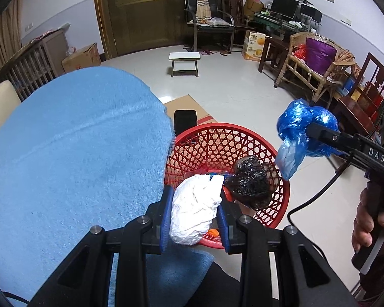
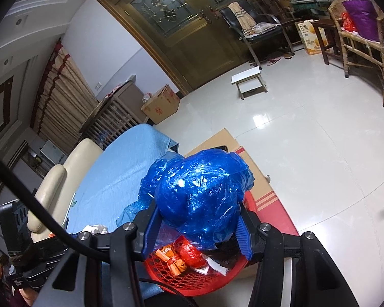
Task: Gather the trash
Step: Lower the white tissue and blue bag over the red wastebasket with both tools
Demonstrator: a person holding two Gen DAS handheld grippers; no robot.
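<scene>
My left gripper (image 1: 195, 199) is shut on a crumpled white wad (image 1: 192, 217), held over the near rim of a red mesh basket (image 1: 227, 138). A black plastic wad (image 1: 251, 183) lies in the basket just right of it. My right gripper (image 1: 311, 129) comes in from the right above the basket's far side, shut on a bunched blue plastic bag (image 1: 294, 120). In the right wrist view the blue bag (image 2: 199, 192) fills the space between the blue pads of the right gripper (image 2: 198, 212). Below it the basket (image 2: 166, 278) holds orange wrappers (image 2: 176, 263) and a red wad (image 2: 190, 253).
A table under a light blue towel (image 1: 76, 166) lies left of the basket. A cardboard box (image 1: 187, 102) with a black phone (image 1: 185, 122) on it sits behind the basket. A small white stool (image 1: 184, 62) stands on the tiled floor; chairs and boxes line the walls.
</scene>
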